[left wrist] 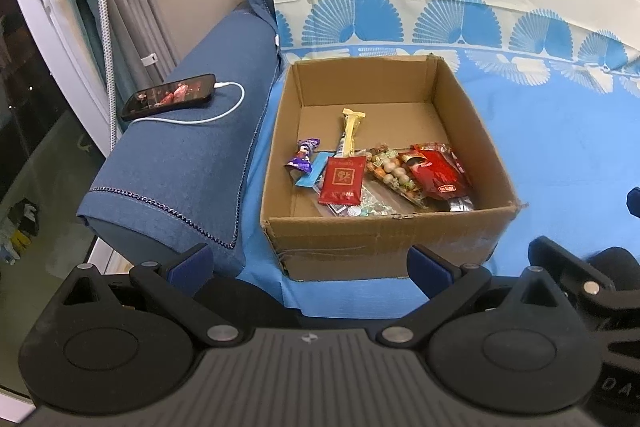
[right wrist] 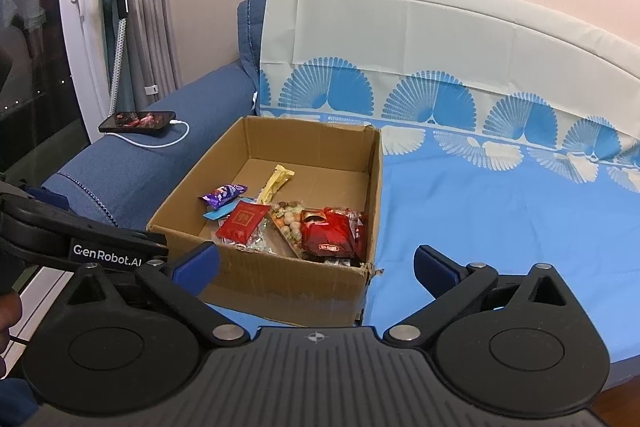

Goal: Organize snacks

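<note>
So, status:
- My left gripper (left wrist: 310, 261) is spread wide, nothing between the blue pads; my right gripper (right wrist: 316, 261) likewise.
- Open brown cardboard box (left wrist: 384, 239) sits on the blue fan-print sheet (left wrist: 560, 147), just beside the denim-blue armrest (left wrist: 180, 155).
- Snacks lie inside at the near end: purple wrapper (left wrist: 304, 157), yellow stick pack (left wrist: 352, 131), red flat packet (left wrist: 343, 181), red foil bag (left wrist: 436, 173).
- Clear bag under the red packet is half hidden, contents unreadable.
- Black phone (left wrist: 170, 95) on the armrest, white cable plugged in.
</note>
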